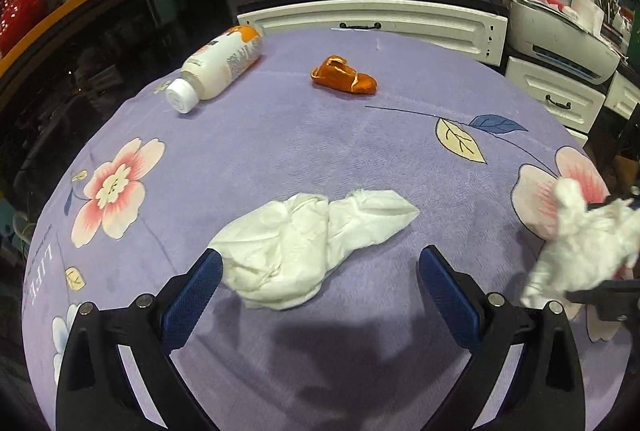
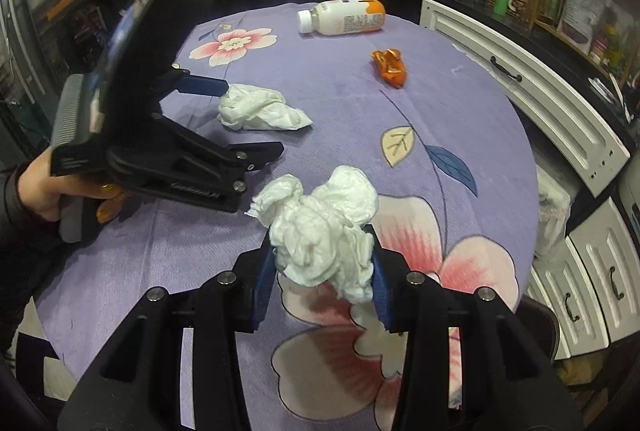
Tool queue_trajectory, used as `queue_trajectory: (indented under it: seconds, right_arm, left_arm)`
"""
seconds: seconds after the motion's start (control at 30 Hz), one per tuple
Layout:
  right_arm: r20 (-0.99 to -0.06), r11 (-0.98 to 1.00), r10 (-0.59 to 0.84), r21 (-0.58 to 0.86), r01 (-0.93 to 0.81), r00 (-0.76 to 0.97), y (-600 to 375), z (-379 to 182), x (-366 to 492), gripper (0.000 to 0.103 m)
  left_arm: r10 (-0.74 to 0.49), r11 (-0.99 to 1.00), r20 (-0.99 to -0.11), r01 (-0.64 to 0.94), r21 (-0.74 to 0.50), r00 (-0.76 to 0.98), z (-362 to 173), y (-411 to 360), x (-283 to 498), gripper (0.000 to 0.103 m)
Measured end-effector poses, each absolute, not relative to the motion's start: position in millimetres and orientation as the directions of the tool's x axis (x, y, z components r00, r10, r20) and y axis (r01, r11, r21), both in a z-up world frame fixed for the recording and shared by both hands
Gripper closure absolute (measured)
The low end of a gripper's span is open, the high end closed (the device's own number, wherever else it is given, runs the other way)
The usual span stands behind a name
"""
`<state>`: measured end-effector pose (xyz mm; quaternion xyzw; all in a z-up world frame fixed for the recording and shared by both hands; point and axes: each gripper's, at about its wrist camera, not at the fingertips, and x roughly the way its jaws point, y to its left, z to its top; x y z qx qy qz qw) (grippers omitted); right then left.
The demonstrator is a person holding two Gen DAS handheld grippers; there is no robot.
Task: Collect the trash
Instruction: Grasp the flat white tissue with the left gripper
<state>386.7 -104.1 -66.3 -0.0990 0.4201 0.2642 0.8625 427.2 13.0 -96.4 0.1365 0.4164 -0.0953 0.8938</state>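
Note:
A crumpled white tissue [image 1: 304, 249] lies on the purple floral cloth, between the open fingers of my left gripper [image 1: 320, 263]; its left finger touches the tissue's edge. This tissue also shows in the right wrist view [image 2: 260, 109], with the left gripper [image 2: 252, 119] around it. My right gripper [image 2: 324, 255] is shut on a second crumpled tissue wad [image 2: 328, 227], held just above the cloth; the wad shows at the right edge of the left wrist view [image 1: 580, 243]. A white and orange bottle [image 1: 220, 65] lies on its side at the far left. An orange wrapper [image 1: 344, 75] lies at the far middle.
The round table [image 1: 360, 151] carries a purple cloth with pink flowers. White drawer cabinets [image 1: 380, 19] stand behind it and to the right [image 2: 540, 103]. A dark glass counter [image 1: 100, 31] curves along the left. Shelves of goods fill the background.

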Motion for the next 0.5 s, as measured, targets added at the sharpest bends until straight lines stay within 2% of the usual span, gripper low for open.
queue_trajectory:
  seconds: [0.07, 0.23, 0.33, 0.4, 0.43, 0.5]
  right_arm:
    - [-0.773, 0.845, 0.380, 0.065, -0.531, 0.509, -109, -65, 384, 0.061]
    - [-0.757, 0.853, 0.393, 0.088, -0.515, 0.522, -118, -61, 376, 0.061]
    - [-0.745, 0.856, 0.403, 0.102, -0.506, 0.531, -123, -57, 372, 0.061]
    - [-0.739, 0.858, 0.407, 0.109, -0.502, 0.536, -125, -56, 370, 0.061]
    - [-0.736, 0.859, 0.411, 0.113, -0.500, 0.538, -127, -55, 368, 0.061]
    - [-0.732, 0.860, 0.411, 0.115, -0.496, 0.543, -128, -55, 366, 0.061]
  left_arm:
    - [-0.051, 0.941, -0.773, 0.291, 0.175, 0.632, -99, 9, 431, 0.006]
    - [-0.072, 0.945, -0.777, 0.292, 0.146, 0.625, -99, 10, 438, 0.016]
    - [-0.080, 0.953, -0.775, 0.275, 0.124, 0.627, -98, 14, 441, 0.030]
    - [-0.075, 0.957, -0.772, 0.262, 0.121, 0.631, -97, 16, 442, 0.047]
    - [-0.073, 0.960, -0.770, 0.255, 0.118, 0.633, -96, 18, 442, 0.050]
    - [-0.059, 0.961, -0.766, 0.245, 0.131, 0.640, -95, 17, 442, 0.062]
